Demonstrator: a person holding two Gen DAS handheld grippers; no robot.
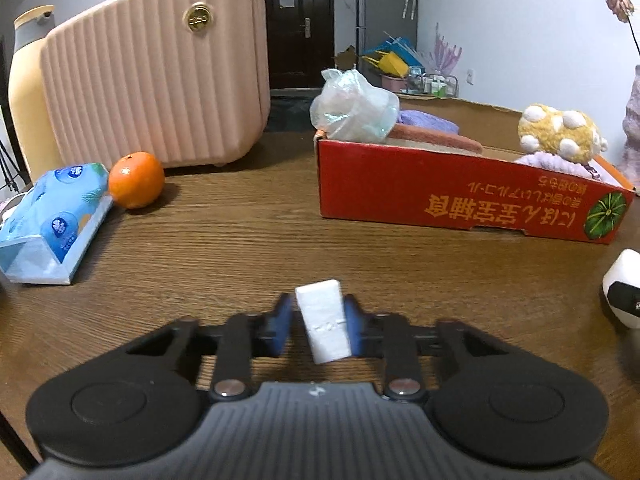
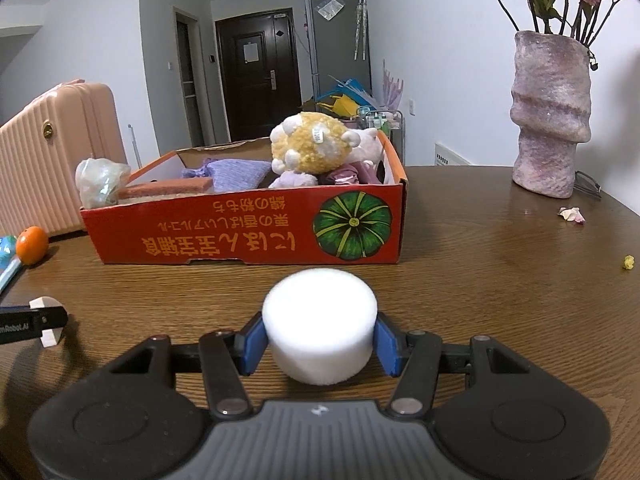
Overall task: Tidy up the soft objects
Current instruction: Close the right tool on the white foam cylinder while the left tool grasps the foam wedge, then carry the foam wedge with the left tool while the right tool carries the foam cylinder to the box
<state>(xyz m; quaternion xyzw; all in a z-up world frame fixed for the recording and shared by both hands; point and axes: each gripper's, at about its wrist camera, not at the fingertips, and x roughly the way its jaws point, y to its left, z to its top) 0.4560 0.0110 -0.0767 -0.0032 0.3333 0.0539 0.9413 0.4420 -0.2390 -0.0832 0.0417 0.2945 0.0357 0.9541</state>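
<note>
The left gripper (image 1: 318, 322) grasps a slim white foam block (image 1: 325, 320); the right gripper (image 2: 320, 338) clamps a white foam cylinder (image 2: 320, 326) (red box (image 2: 248, 236) just behind).

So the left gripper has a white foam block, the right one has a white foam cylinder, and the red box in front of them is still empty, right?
Not quite. The red box isn't empty: the right wrist view shows a yellow plush toy, a purple pouch and other soft items inside. The left gripper does hold the foam block, the right gripper the foam cylinder.
</note>
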